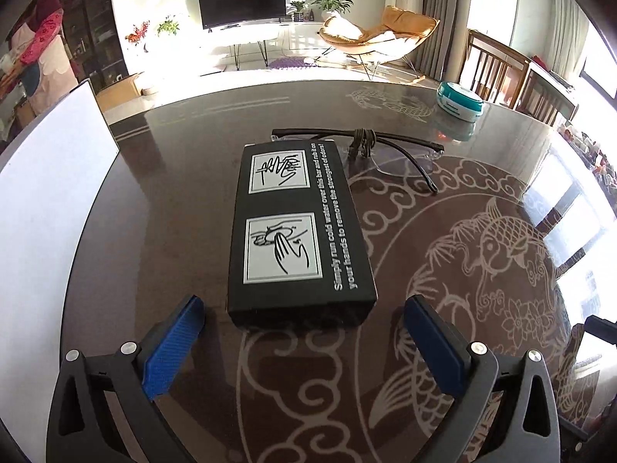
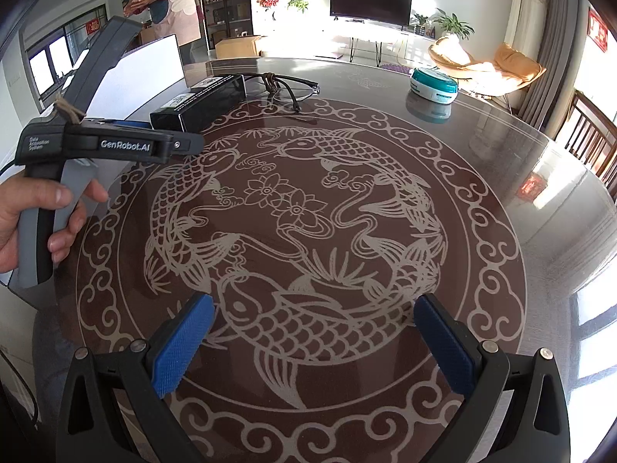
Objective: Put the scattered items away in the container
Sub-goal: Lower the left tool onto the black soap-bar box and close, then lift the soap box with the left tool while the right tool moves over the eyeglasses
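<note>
Nothing looks tidied yet: the black box (image 1: 299, 227), glasses (image 1: 389, 146) and round tin (image 1: 459, 102) lie on the table (image 1: 154, 231), both the left gripper (image 1: 304, 341) and right gripper (image 2: 314, 341) wide and empty.

Your wide-open left gripper (image 1: 302, 341) faces the flat black printed box (image 1: 299, 227); thin black-framed glasses (image 1: 385, 150) lie touching its far end, the tall white container wall (image 1: 58, 177) blocks left, bare patterned tabletop (image 1: 482, 270) right

Your left wrist view sits low and close behind the black box (image 1: 300, 227), facing the television (image 1: 242, 3). Your right wrist view looks from higher and farther back across the surface (image 2: 501, 146); both share box, glasses (image 2: 287, 85) and teal tub (image 2: 434, 84).
</note>
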The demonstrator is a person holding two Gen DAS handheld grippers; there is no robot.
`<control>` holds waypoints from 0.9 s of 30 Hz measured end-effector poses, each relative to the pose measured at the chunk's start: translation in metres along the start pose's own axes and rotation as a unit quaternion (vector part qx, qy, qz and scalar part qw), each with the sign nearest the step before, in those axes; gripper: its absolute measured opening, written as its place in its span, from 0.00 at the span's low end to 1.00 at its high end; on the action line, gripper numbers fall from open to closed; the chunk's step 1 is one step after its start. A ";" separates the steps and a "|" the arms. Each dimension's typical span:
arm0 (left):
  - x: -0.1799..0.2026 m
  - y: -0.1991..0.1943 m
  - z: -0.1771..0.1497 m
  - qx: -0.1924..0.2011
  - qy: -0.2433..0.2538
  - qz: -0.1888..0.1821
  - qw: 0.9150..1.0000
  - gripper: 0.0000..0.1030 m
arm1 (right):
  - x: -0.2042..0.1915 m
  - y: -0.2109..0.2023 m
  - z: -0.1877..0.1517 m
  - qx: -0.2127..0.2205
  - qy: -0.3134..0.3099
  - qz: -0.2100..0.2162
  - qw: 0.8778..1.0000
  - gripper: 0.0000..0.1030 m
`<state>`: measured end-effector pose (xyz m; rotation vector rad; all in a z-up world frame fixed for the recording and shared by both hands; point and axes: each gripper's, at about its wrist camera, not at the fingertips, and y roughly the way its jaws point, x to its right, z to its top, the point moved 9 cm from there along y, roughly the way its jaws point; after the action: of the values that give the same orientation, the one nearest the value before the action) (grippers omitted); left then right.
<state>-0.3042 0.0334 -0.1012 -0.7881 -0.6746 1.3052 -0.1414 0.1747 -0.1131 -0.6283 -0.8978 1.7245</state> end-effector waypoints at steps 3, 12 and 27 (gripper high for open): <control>0.000 0.009 0.012 0.000 0.001 -0.001 1.000 1.00 | 0.000 0.000 0.000 0.000 0.000 0.000 1.000 1.00; -0.020 0.016 0.036 0.026 -0.028 0.025 0.999 0.60 | 0.000 0.000 0.000 0.000 0.000 0.000 1.000 1.00; -0.051 -0.042 -0.054 0.028 -0.049 0.029 0.998 0.57 | -0.002 0.002 0.000 -0.001 -0.001 0.002 1.000 1.00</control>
<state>-0.2446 -0.0274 -0.0976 -0.7057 -0.6934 1.4176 -0.1420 0.1722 -0.1146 -0.6296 -0.9004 1.7288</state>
